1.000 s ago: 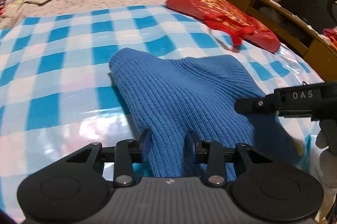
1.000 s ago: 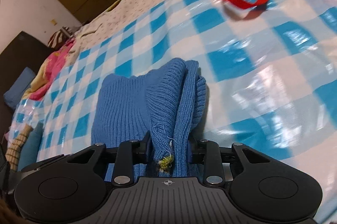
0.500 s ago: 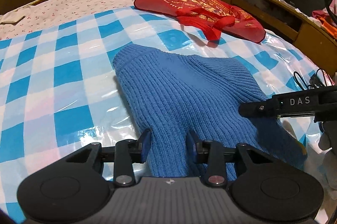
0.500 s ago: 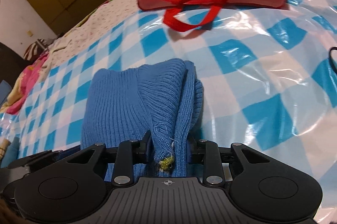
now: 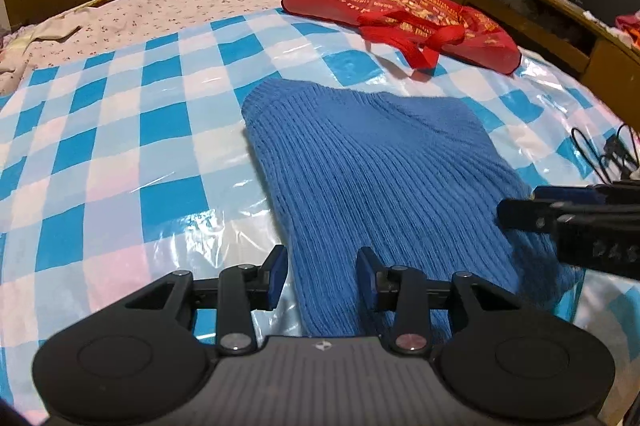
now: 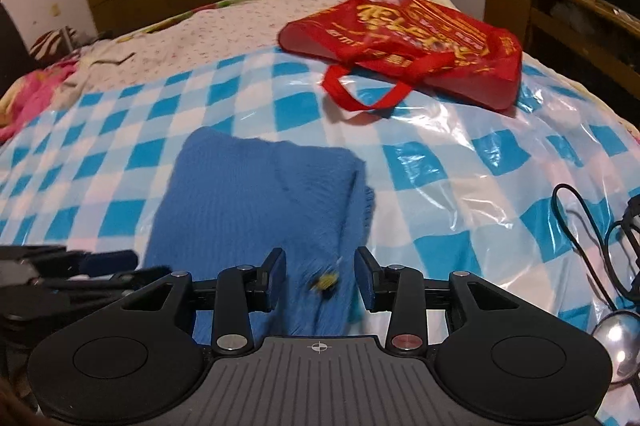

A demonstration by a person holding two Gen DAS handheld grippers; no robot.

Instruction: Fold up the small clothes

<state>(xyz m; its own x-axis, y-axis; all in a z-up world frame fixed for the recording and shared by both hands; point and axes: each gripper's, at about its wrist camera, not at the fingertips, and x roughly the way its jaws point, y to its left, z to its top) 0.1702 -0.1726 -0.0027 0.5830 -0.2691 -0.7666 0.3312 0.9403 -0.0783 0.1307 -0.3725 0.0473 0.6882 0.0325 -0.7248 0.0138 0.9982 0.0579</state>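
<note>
Left wrist view shows the blue sweater (image 5: pixel 372 166) lying folded on the bed (image 5: pixel 120 130), on the checked plastic sheet, with its near edge running up between the fingers of the left tool (image 5: pixel 322 276). Those jaws are opening: the left pad stands clear of the knit and the right pad sits at its edge, so the hold looks released rather than pinched. The likely reason is that the fold is laid and the cloth can now rest on its own. The right tool (image 6: pixel 322 278) comes in from the sweater's right side; in its own view the layered edge with a small yellow tag (image 6: pixel 326 281) sits between its pads, and these jaws are opening too, with gaps on both sides of the fabric. A hand at each near corner keeps the edges square as the cloth settles. A red bag (image 5: pixel 400 14) lies well apart at the far end of the bed, out of the way, and black cables (image 6: pixel 592 238) trail at the right.
</note>
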